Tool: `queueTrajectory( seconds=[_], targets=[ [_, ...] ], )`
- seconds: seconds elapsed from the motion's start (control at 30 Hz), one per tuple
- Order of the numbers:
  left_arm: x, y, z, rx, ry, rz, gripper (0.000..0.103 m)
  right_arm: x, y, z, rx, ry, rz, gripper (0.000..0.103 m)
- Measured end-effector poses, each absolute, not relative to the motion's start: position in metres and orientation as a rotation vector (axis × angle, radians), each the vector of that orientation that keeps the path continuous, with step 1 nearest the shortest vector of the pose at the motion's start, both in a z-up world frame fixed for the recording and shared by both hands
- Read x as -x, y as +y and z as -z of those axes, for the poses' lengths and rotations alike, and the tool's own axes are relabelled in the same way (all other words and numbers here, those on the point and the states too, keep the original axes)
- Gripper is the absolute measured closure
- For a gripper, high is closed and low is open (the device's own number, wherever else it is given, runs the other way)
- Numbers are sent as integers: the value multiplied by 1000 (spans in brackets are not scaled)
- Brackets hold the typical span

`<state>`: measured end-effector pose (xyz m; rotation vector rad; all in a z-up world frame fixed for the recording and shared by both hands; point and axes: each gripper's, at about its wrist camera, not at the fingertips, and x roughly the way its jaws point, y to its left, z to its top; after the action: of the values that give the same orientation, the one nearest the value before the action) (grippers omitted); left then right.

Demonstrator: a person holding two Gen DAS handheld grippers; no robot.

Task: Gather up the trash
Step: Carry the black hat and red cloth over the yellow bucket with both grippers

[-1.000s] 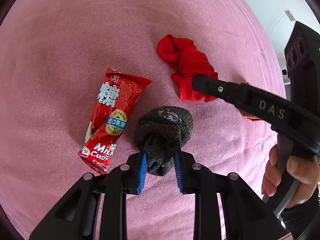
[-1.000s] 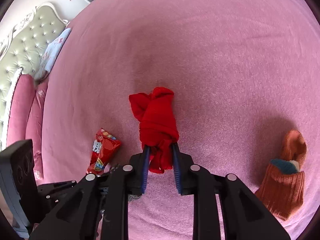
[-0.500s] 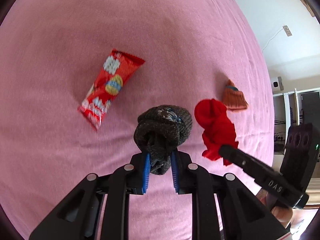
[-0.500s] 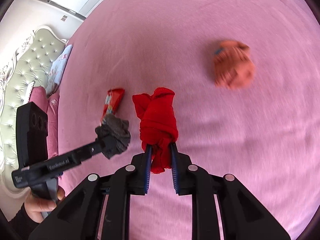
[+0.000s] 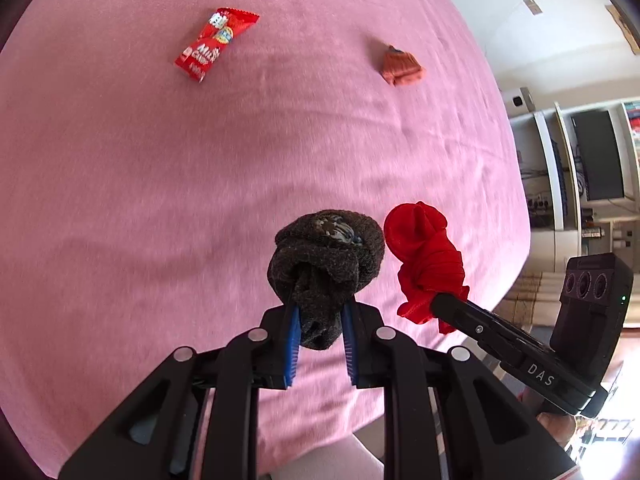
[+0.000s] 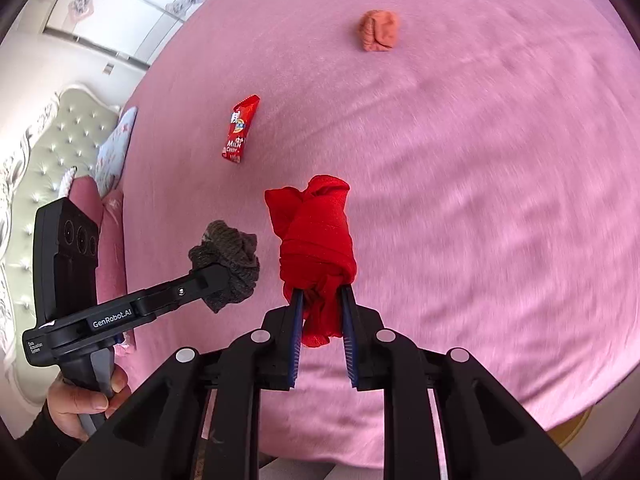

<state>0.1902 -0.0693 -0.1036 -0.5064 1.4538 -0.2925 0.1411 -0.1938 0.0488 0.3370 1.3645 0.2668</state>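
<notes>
Left gripper (image 5: 320, 322) clamped on a balled dark grey knitted sock (image 5: 326, 260), blue pads pressing its lower end, lifted clear of the pink bedspread. Right gripper (image 6: 322, 322) pinching a knotted red sock (image 6: 316, 248) likewise, held aloft just beside the left. Left hand (image 6: 90, 398) wraps its handle, dark sleeve at the wrist.

Both views bright, even daylight. Heavy fisheye: dark vignette at corners, pink bedspread (image 5: 200, 200) bulges like a dome. Motion blur smears bedspread texture, worst on right side of right wrist view; candy wrapper (image 6: 240, 128) print soft. Overexposed glare in left wrist view's bottom-right corner. Shadows faint.
</notes>
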Motion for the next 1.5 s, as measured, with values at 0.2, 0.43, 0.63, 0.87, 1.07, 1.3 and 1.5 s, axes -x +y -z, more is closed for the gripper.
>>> queueTrajectory(
  seconds=[0.2,0.43,0.63,0.87,1.07,1.3,1.5],
  targets=[
    [-139,-92,82,397,1469,405,85,-67,-211,-72,-399,1279,-171,85],
    [-102,-153,69,282,1496,547,85,0,-256,-89,-487,1215,-42,85],
    [-74,-231,69,169,1543,683,84,51,-315,-95,-556,1185,87,85],
    [-33,-334,83,32,1606,814,84,105,-390,-91,-623,1168,213,85],
    [-3,-401,106,-36,1667,864,84,154,-449,-73,-697,1176,317,85],
    [29,-457,147,-124,1759,905,84,196,-495,-41,-786,1207,401,84],
    [50,-494,182,-185,1815,914,84,214,-523,-16,-847,1226,426,84]
  ],
)
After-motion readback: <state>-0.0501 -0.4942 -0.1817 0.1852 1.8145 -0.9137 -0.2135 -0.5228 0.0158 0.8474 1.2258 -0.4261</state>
